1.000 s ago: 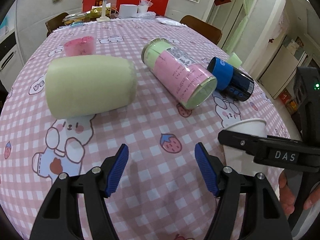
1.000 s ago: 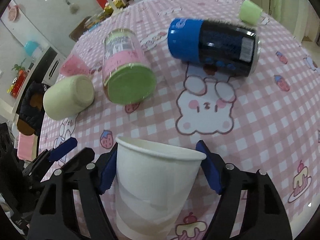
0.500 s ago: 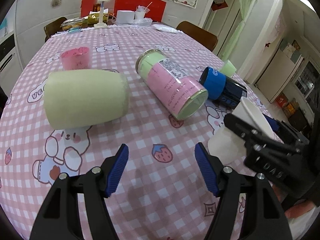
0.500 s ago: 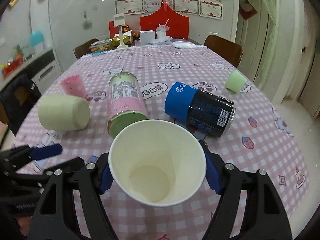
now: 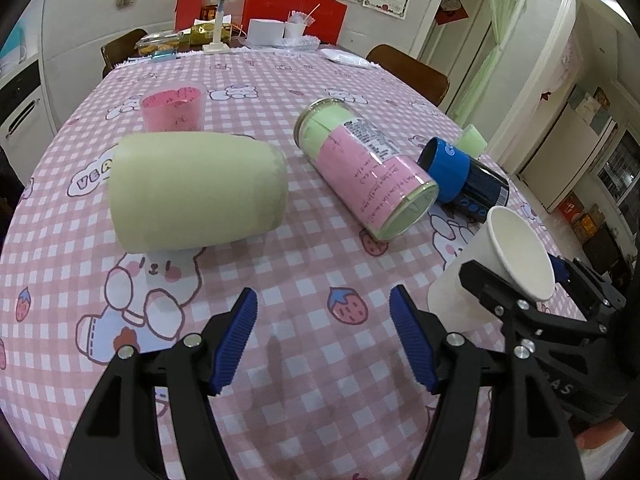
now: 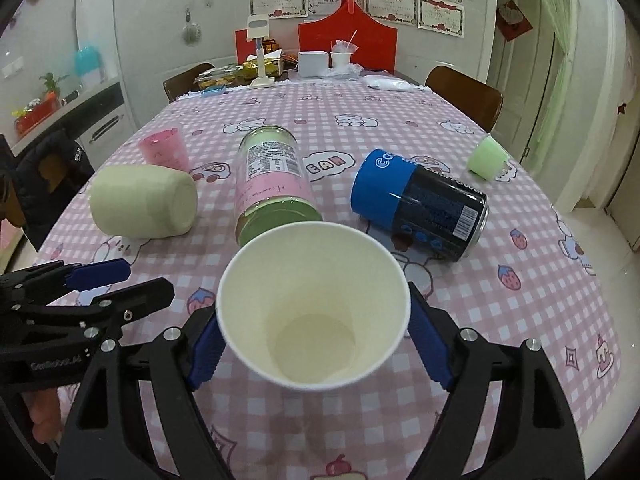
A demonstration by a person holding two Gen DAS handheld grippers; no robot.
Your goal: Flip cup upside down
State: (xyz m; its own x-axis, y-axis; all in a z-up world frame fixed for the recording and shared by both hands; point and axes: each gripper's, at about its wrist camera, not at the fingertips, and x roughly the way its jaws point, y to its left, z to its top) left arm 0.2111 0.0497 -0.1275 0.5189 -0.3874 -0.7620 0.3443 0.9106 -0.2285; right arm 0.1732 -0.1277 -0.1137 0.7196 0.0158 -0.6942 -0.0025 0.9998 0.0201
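Note:
A white paper cup [image 6: 314,306] is held between the blue pads of my right gripper [image 6: 314,334]. It is tipped on its side above the table, and its open mouth faces the right wrist camera. The cup also shows in the left wrist view [image 5: 500,268] at the right, with the right gripper [image 5: 532,308] shut on it. My left gripper [image 5: 324,340] is open and empty, low over the pink checked tablecloth [image 5: 304,264], to the left of the cup.
On the cloth lie a pale green cup on its side [image 5: 196,190], a pink-labelled jar [image 5: 366,168] and a blue-and-black can [image 5: 464,178]. A pink cup [image 5: 174,106] stands further back. A small green cup [image 6: 486,158] sits at the right edge. Chairs and clutter are at the far end.
My right gripper has lifted the paper cup off the table and tipped it from upright onto its side, mouth toward the camera. The left gripper has stayed open and nearly still.

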